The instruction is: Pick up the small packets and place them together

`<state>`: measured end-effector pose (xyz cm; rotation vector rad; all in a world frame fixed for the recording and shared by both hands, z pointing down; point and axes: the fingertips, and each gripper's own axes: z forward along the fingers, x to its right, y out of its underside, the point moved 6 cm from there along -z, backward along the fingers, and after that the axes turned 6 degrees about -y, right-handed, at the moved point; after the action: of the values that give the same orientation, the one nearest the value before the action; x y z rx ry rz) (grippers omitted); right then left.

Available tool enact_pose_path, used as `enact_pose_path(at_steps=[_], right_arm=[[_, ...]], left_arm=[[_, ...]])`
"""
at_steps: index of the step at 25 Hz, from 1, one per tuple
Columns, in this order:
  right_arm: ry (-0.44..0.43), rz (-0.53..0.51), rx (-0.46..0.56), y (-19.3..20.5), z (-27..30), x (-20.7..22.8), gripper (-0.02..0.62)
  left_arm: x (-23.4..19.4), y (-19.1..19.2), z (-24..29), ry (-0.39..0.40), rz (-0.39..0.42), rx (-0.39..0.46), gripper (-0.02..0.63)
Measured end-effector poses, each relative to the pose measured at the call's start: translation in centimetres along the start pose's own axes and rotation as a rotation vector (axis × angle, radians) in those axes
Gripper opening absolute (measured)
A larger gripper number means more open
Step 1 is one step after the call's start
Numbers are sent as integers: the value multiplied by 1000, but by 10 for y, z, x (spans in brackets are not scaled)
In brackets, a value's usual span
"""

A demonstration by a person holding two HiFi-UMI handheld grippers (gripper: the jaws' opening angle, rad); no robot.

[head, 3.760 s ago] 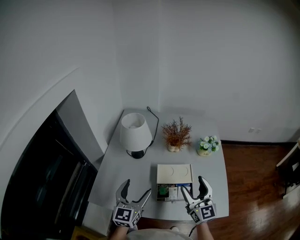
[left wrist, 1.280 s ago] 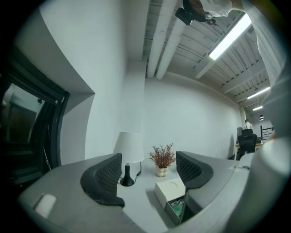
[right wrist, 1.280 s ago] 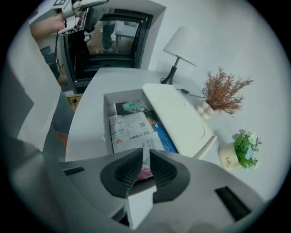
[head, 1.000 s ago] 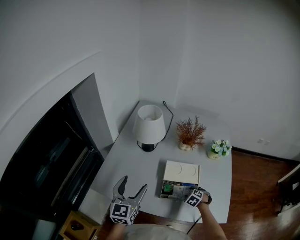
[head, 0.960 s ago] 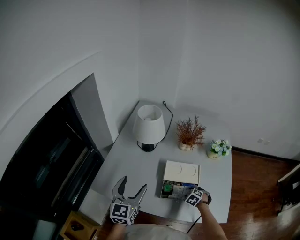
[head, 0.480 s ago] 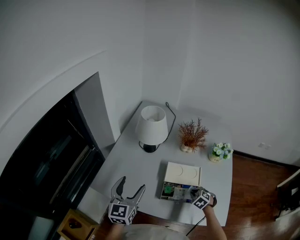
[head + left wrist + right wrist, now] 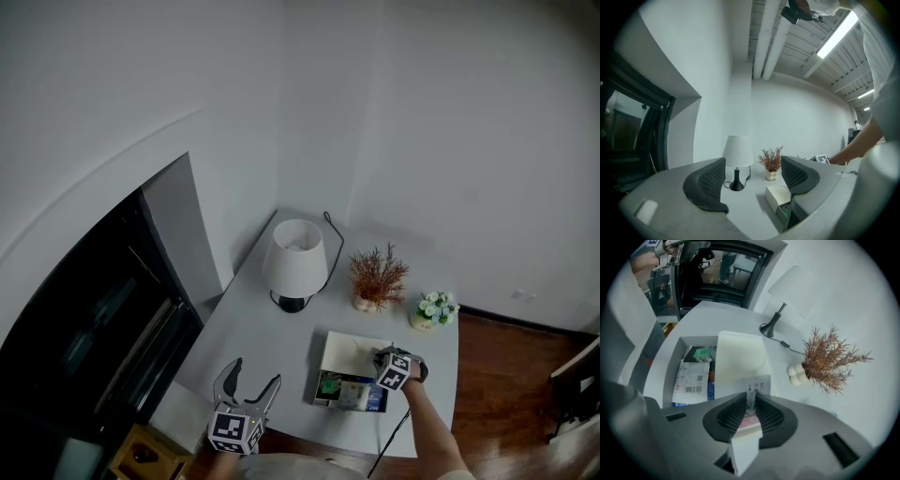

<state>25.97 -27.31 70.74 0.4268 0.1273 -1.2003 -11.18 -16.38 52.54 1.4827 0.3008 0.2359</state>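
An open white box sits on the grey table, and its front drawer holds several small packets, one of them green. My right gripper hovers above the box lid. Its pads press on a small white printed packet, which sticks out past the tips, while the jaws are opening slightly. My left gripper stands open and empty over the table's front left edge, apart from the box.
A white lamp with a black cord stands at the table's back left. A dried plant and a small flower pot stand at the back right. A dark window unit lies left of the table. Wooden floor lies to the right.
My right gripper has lifted from the drawer and moved back over the box lid with a white packet in its jaws. The left gripper has stayed low and open.
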Motion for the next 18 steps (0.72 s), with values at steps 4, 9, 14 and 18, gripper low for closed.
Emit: enact_pose_path(at_steps=[4, 9, 14, 18], right_arm=[[-30, -28, -81, 8, 17, 5, 92], [50, 28, -48, 9, 10, 9, 177], [156, 125, 161, -2, -32, 2, 403], [318, 391, 547, -17, -104, -1, 403]], left_arm=[[-3, -3, 0, -5, 7, 0, 371], [-5, -4, 2, -15, 5, 0, 370], [-4, -7, 8, -2, 9, 19, 368], [1, -18, 17, 27, 18, 44, 367]])
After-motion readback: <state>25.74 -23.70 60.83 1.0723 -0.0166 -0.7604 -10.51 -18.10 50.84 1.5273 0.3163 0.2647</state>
